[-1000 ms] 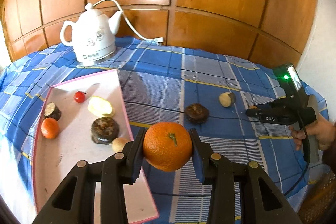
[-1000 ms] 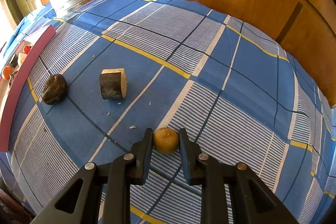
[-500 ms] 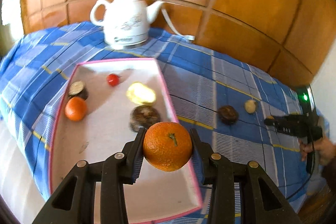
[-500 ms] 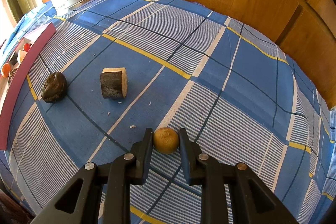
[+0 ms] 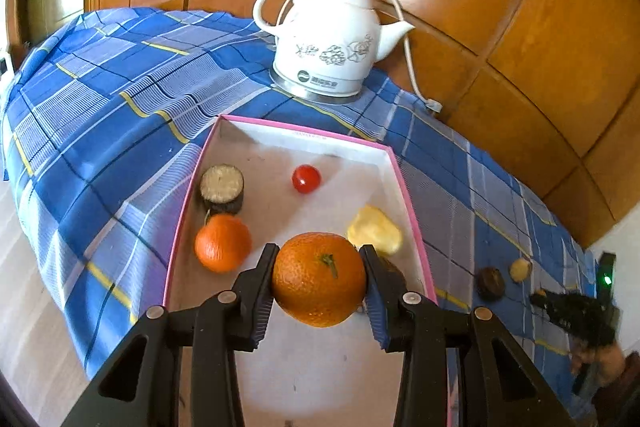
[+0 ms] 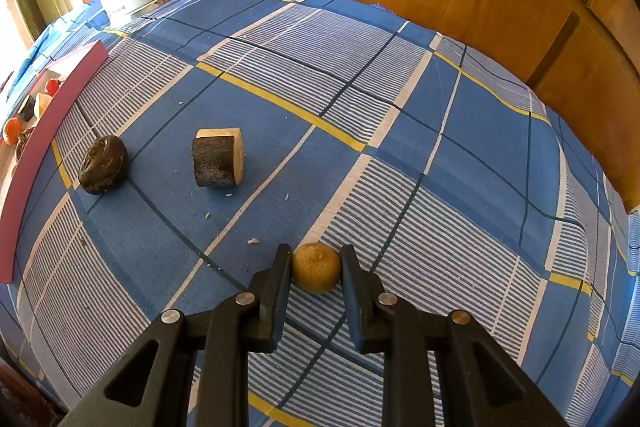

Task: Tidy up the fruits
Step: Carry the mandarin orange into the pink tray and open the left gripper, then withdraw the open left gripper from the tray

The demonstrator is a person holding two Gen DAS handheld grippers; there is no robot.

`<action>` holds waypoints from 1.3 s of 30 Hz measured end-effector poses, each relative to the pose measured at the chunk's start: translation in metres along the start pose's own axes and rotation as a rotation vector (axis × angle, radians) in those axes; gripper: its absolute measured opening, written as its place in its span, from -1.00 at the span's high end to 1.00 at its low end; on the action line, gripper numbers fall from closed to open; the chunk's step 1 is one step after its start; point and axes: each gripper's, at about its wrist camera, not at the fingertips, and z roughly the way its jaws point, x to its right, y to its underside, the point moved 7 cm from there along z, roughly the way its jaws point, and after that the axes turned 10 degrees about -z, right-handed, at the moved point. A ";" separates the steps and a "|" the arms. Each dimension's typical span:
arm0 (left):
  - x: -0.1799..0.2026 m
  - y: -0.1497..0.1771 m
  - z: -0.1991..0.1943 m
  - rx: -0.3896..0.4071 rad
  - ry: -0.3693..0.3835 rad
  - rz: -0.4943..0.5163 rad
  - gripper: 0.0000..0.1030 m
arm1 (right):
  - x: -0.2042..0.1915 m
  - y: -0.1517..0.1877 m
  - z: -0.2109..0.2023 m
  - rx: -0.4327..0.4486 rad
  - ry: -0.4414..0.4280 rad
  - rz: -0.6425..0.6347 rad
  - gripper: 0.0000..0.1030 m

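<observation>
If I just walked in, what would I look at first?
Probably the big orange, pinched in the left gripper over the pink-edged tray. Next, the white kettle behind the tray on the blue checked cloth. Then the small brownish fruit squeezed by the right gripper.

Dark fruit (image 5: pixel 394 273) mostly hidden behind left tongs (image 5: pixel 318 281)
</observation>
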 end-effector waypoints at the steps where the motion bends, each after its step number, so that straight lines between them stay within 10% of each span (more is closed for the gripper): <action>1: 0.000 -0.003 0.005 -0.006 -0.003 0.002 0.21 | 0.000 0.000 0.000 0.000 0.001 0.000 0.52; 20: -0.011 0.009 0.001 0.098 -0.200 0.020 -0.08 | -0.002 -0.001 0.001 -0.001 0.016 -0.002 0.52; 39: 0.012 0.054 -0.036 0.131 -0.175 0.111 -0.10 | -0.003 -0.001 0.000 -0.006 0.039 -0.019 0.53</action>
